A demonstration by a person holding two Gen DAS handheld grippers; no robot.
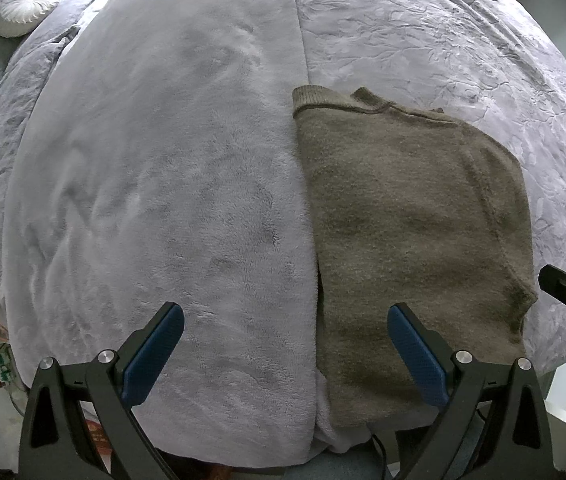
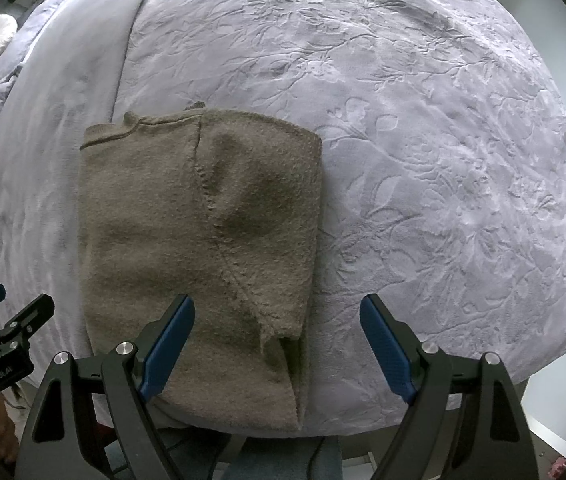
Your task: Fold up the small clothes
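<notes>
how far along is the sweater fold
Done: the sweater lies on the blanket as a narrow rectangle, its sides and sleeve already folded in. In hand: nothing; the left gripper and right gripper both hang open above its near end, touching no cloth. Left: probably one more fold, near end up to the collar.

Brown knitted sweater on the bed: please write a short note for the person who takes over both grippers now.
Left gripper: open, holds nothing, above the near left edge of the brown knitted sweater.
Right gripper: open, holds nothing, above the sweater's near right edge.
Sweater: lies flat on the pale lilac plush bedspread, near the bed's front edge, collar at the far end.
Done: the sides look folded in; it is a narrow rectangle.
Left: probably fold it across, near end to collar, then smooth it. A loose flap shows at the near right corner.
</notes>
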